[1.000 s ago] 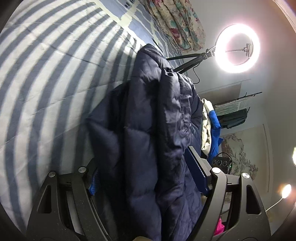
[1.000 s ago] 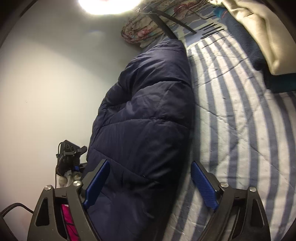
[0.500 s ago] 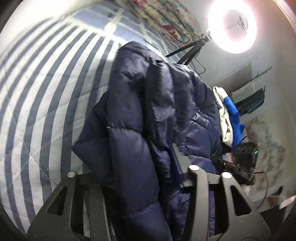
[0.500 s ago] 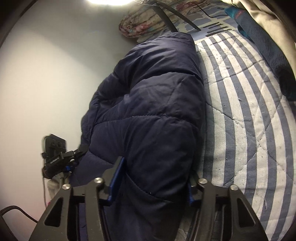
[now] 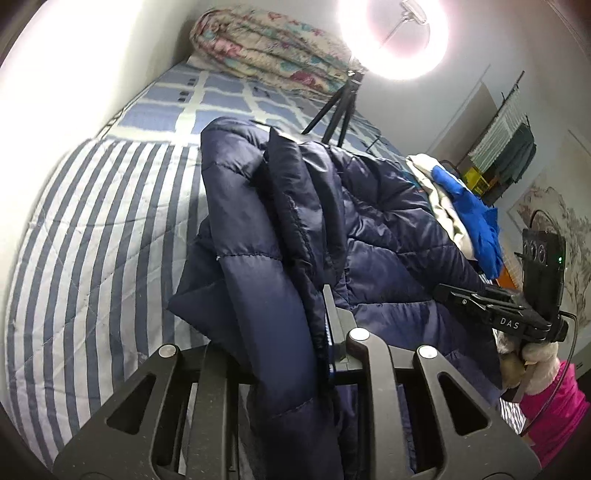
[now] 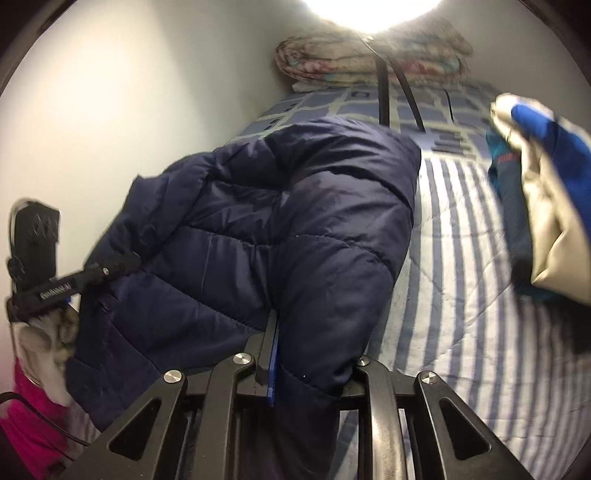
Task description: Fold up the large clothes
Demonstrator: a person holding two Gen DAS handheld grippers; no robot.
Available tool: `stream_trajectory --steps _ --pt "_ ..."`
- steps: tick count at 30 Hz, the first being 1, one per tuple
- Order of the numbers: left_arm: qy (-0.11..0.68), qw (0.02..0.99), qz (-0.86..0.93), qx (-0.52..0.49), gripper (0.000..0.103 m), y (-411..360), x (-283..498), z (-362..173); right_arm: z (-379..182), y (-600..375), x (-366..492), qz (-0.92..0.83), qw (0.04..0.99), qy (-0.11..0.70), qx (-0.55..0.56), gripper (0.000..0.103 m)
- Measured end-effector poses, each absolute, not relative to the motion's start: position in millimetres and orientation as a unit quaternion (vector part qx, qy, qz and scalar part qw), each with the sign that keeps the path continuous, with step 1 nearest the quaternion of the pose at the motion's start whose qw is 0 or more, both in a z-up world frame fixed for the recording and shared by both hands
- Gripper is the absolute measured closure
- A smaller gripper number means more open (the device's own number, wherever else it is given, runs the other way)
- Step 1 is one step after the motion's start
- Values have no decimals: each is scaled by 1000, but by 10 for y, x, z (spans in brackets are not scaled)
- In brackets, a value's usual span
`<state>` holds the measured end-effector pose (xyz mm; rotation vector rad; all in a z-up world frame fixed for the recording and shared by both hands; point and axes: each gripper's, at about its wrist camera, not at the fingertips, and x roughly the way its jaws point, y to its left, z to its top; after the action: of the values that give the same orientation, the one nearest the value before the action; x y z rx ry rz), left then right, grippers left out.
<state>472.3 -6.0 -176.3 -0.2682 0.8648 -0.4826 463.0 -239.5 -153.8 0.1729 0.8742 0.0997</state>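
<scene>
A navy quilted puffer jacket (image 5: 332, 229) lies bunched on a blue-and-white striped bed (image 5: 92, 240). My left gripper (image 5: 280, 354) is shut on a thick fold at the jacket's near edge; the cloth hangs over and hides the left finger. In the right wrist view the same jacket (image 6: 295, 221) fills the middle, and my right gripper (image 6: 314, 354) is shut on its near fold, with cloth draped over the right finger. Each gripper shows in the other's view, at the opposite side of the jacket.
A pile of folded clothes, beige and bright blue (image 5: 461, 206), sits on the bed to the right (image 6: 546, 206). A rolled floral quilt (image 5: 266, 51) lies at the bed's head. A ring light on a tripod (image 5: 391, 33) stands behind. A wall runs along the left.
Both grippers went from open around the jacket to shut on its folds. The jacket's near edge has been lifted and bunched, and both cameras have tilted up toward the head of the bed.
</scene>
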Motion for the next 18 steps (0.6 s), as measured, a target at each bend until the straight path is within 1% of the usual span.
stream_trajectory --steps 9,14,18 --pt "378 883 -261 -93 84 -487 4446 -1344 -1035 -2461 4186 5 918 396 -14 86" --pt "362 885 -282 -82 84 -794 4365 -1124 -737 -2642 3916 -19 926 375 -44 86" --pt "354 883 -298 -77 84 -1085 4367 -988 -575 -2827 3716 -32 931 361 -43 86"
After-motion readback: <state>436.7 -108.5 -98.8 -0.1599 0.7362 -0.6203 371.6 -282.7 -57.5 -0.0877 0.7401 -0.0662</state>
